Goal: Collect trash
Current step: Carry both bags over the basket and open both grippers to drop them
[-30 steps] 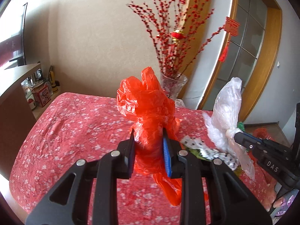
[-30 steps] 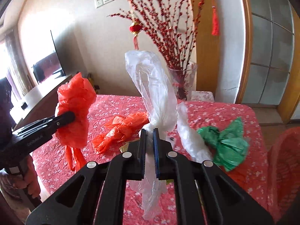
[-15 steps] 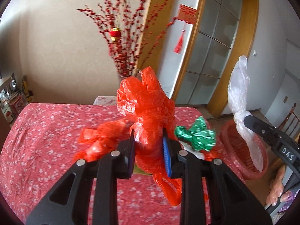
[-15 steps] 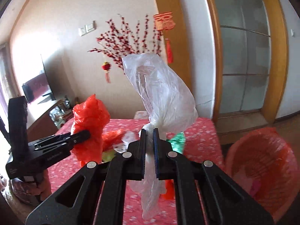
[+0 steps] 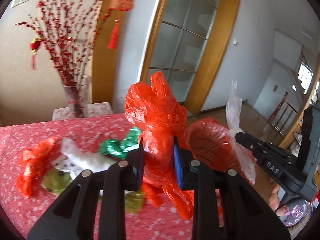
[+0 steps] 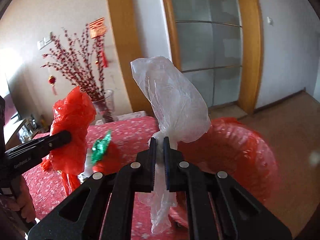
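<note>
The left gripper (image 5: 158,160) grasps a crumpled red plastic bag (image 5: 158,116), the right gripper (image 6: 159,160) a clear plastic bag (image 6: 176,108). Carrying step; next, release both over the red mesh basket (image 6: 258,150).

Left gripper (image 5: 158,160): black two-finger tool, fingers angled downward and forward; jaws partly closed, pads pressing both sides of a crumpled red plastic bag (image 5: 158,116); seen from the right wrist view entering from the left edge, a hand (image 6: 25,198) wrapped round its handle low in the frame. Right gripper (image 6: 159,160): same build, likewise tilted downward; jaws nearly together, pinching the twisted neck of a clear plastic bag (image 6: 176,108); fingertips (image 5: 275,199) of its holding hand visible beneath the handle.
</note>
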`<state>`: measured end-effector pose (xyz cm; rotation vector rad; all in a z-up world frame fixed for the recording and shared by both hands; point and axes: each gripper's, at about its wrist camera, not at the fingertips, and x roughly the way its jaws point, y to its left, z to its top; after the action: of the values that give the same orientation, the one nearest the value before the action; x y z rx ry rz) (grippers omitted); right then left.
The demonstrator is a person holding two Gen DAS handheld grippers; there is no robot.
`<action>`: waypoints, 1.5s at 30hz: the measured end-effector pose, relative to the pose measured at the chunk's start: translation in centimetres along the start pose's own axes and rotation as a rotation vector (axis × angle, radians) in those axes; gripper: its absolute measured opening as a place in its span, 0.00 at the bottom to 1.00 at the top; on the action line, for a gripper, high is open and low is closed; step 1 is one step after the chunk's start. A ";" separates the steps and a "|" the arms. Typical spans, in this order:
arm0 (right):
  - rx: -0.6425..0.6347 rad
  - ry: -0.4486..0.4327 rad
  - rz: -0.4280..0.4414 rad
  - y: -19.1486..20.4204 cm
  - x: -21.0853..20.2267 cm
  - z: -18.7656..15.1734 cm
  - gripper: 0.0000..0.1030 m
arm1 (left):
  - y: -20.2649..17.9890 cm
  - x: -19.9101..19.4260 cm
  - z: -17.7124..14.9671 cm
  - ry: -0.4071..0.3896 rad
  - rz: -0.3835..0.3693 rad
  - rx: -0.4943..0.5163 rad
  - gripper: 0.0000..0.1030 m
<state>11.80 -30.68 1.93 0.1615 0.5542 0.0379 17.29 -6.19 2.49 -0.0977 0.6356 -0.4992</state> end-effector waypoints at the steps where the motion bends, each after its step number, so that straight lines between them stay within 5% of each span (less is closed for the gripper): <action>1: 0.012 -0.002 -0.009 -0.7 -0.1 0.0 0.08 | -0.6 0.4 0.0 0.003 -0.016 0.006 0.25; 10: 0.135 -0.030 -0.053 -6.9 -1.1 -0.2 0.08 | -6.4 4.4 0.5 0.040 -0.142 0.047 0.25; 24: 0.254 -0.030 -0.065 -12.1 0.0 -0.5 0.14 | -10.5 11.2 0.0 0.133 -0.207 0.091 0.31; 28: 0.276 -0.023 -0.074 -13.1 0.5 -0.9 0.35 | -10.6 12.3 -0.7 0.156 -0.183 0.095 0.39; 36: 0.263 -0.017 -0.130 -12.9 0.3 -1.9 0.43 | -9.0 12.2 -1.2 0.158 -0.140 0.084 0.43; 45: 0.136 -0.036 -0.161 -9.5 -0.3 -2.2 0.54 | -5.4 7.3 -2.0 0.085 0.010 0.136 0.43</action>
<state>10.32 -39.80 -1.34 0.2492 0.5326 -0.1588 18.93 -14.26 -1.88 0.0550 0.6827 -0.5380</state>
